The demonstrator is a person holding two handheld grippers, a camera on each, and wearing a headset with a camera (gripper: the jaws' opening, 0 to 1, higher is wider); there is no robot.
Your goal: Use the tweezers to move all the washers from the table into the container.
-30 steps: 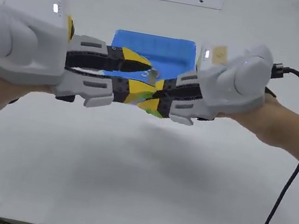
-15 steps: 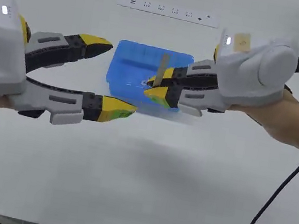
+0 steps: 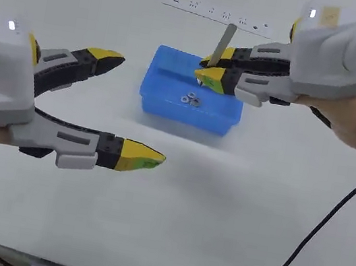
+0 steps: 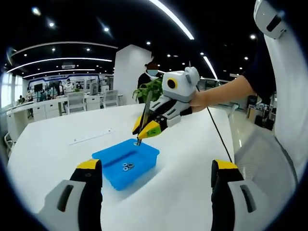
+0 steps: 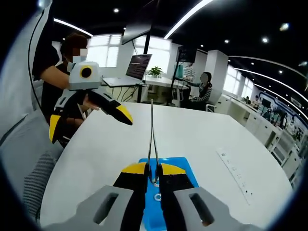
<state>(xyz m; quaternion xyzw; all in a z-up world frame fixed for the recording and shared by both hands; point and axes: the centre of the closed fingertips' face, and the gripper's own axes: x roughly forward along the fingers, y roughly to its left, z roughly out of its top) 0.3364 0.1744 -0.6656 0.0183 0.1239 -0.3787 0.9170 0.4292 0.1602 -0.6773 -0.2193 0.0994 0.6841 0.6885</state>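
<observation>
A blue container stands on the white table with three washers inside. Above its far right side, my right gripper is shut on grey tweezers, which stick up past the jaws. My left gripper hovers open and holds nothing, to the left of the container and nearer me. In the left gripper view, the tweezers point down over the container and washers. In the right gripper view, the tweezers run forward from the shut right gripper.
A white power strip lies behind the container. A black cable trails from the right gripper across the table's right side to its front edge. People sit at desks in the room beyond.
The two grippers were close together over the container and have parted. The left one has opened and drawn back left. The right one has lifted right with the tweezers.
</observation>
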